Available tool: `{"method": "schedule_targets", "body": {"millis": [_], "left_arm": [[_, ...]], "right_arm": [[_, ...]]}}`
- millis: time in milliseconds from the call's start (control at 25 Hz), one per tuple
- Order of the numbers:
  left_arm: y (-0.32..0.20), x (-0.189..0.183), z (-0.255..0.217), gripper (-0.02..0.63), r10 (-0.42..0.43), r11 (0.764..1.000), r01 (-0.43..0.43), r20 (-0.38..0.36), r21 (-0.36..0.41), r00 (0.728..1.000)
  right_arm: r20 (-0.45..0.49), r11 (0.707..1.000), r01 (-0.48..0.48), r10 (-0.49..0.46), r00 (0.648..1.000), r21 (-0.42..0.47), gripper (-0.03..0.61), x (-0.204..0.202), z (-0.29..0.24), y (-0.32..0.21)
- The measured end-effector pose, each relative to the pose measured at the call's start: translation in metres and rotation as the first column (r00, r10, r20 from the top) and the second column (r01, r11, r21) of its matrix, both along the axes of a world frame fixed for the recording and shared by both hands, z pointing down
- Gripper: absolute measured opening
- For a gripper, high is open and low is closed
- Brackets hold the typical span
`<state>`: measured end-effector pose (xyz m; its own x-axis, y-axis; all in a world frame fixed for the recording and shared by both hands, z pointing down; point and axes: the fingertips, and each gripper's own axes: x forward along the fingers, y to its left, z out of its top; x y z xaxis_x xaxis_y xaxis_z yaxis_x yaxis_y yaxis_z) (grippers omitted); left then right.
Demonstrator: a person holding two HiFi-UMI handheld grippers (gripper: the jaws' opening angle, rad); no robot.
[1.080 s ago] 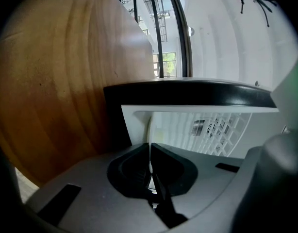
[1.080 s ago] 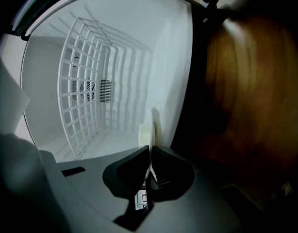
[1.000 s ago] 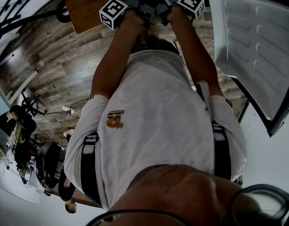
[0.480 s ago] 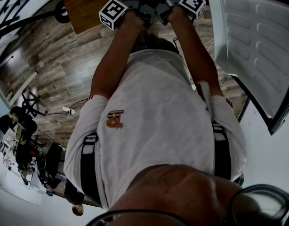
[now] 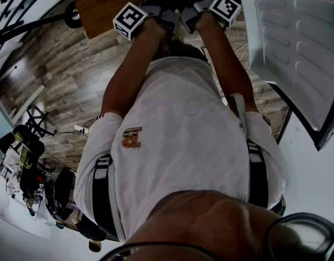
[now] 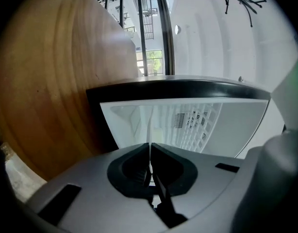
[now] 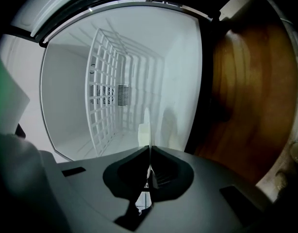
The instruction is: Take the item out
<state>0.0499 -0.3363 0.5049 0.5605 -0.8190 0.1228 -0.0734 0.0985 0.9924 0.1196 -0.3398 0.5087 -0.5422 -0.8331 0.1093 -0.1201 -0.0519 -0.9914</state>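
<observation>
Compartment (image 7: 66, 96): white interior, black-rimmed opening. It is open and fills the upper left and centre of the right gripper view, and the centre band of the left gripper view (image 6: 236, 125).

Door (image 5: 297, 53): swung open at the upper right of the head view, with its ribbed white liner facing the camera.

Rack (image 7: 107, 101): white wire grid inside the compartment, left of centre. A slotted vent (image 7: 122, 93) sits on the rear wall behind it.

Item: a narrow pale shape (image 7: 145, 125) stands at lower centre of the right gripper view. Whether it is the item cannot be told.
</observation>
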Motion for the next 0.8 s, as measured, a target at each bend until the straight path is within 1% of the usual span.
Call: {"method": "schedule_targets", "body": {"millis": [120, 240, 320, 400, 480, 640, 800], "left_arm": [[0.016, 0.003, -0.019, 0.025, 0.010, 1.000, -0.010, -0.003, 0.013, 1.000], [0.067, 0.008, -0.041, 0.025, 0.026, 0.999, -0.026, -0.006, 0.028, 1.000], [0.109, -0.002, -0.048, 0.025, 0.039, 0.999, -0.039, -0.007, 0.033, 0.999], [0.137, -0.010, -0.062, 0.025, 0.050, 0.998, -0.049, -0.009, 0.041, 0.999], [0.143, -0.012, -0.079, 0.025, 0.054, 0.997, -0.053, -0.011, 0.049, 0.998], [0.139, -0.011, -0.084, 0.025, 0.057, 0.997, -0.058, 0.009, 0.049, 0.998], [0.141, -0.008, -0.098, 0.025, 0.072, 0.994, -0.071, -0.007, 0.083, 0.997]], "right_arm": [[0.006, 1.000, -0.005, 0.005, 1.000, 0.009, 0.040, 0.002, -0.020, 0.016], [0.009, 1.000, -0.022, 0.022, 1.000, 0.021, 0.040, 0.006, -0.042, 0.069], [0.010, 0.999, -0.035, 0.035, 0.999, 0.025, 0.040, -0.003, -0.049, 0.111], [0.009, 0.999, -0.042, 0.042, 0.999, 0.028, 0.040, -0.011, -0.062, 0.140], [0.010, 0.999, -0.045, 0.045, 0.999, 0.030, 0.040, -0.014, -0.076, 0.146], [0.022, 0.998, -0.051, 0.050, 0.999, 0.042, 0.040, -0.012, -0.083, 0.142], [0.033, 0.997, -0.061, 0.059, 0.998, 0.055, 0.040, -0.012, -0.090, 0.146]]}}
